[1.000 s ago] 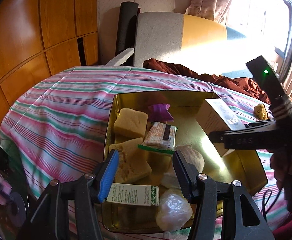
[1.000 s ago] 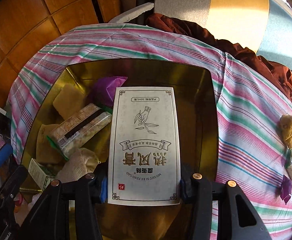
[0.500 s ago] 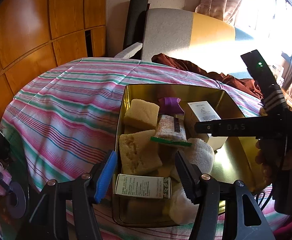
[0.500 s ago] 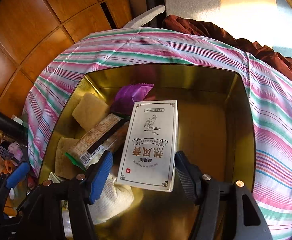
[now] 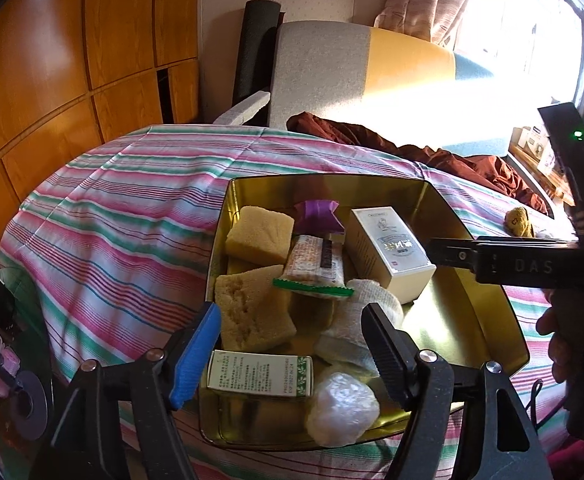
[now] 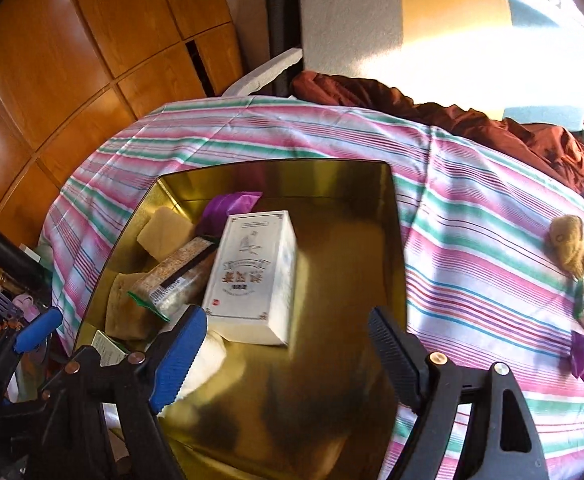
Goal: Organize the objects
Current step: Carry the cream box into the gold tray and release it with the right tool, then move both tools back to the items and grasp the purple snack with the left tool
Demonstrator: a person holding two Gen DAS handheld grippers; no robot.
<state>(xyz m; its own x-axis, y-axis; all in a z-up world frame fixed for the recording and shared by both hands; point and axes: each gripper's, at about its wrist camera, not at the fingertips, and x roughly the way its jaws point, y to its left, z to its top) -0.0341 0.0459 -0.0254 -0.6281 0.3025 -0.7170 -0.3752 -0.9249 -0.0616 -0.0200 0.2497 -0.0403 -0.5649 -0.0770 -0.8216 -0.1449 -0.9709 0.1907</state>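
- the gold tin (image 5: 488,312) sits on the striped cloth (image 5: 123,216) and serves as the landmark for everything here.
- the white box (image 6: 251,276) lies flat inside the gold tin, near its middle, leaning on the things to its left; no finger touches it.
- the right gripper (image 6: 287,344) hangs over the near half of the tin, its jaws opening and standing wide, with nothing pressed between them; the white box lies just beyond its blue finger.
- the left gripper (image 5: 292,348) hovers over the tin's near left corner, jaws opening, nothing clamped; the pale gauze roll (image 5: 364,316) and a sponge block (image 5: 251,312) show through the gap, apart from the pads.
- inside the tin's left side: two yellow sponge blocks, a snack bar in a green-edged wrapper (image 5: 316,264) lying across them, and a purple wrapper (image 5: 318,216) at the far wall.
- at the tin's near wall lie a small green-and-white carton (image 5: 259,374) and a crumpled clear plastic ball (image 5: 342,408).
- the tin's right half is bare gold floor.
- outside the tin, on the cloth to its right: a small tan plush (image 6: 568,248), another snack bar, blurred, and another purple wrapper (image 6: 582,354).
- beyond the tin's far side, a dark red cloth (image 6: 492,128) lies bunched at the edge of the striped cloth.
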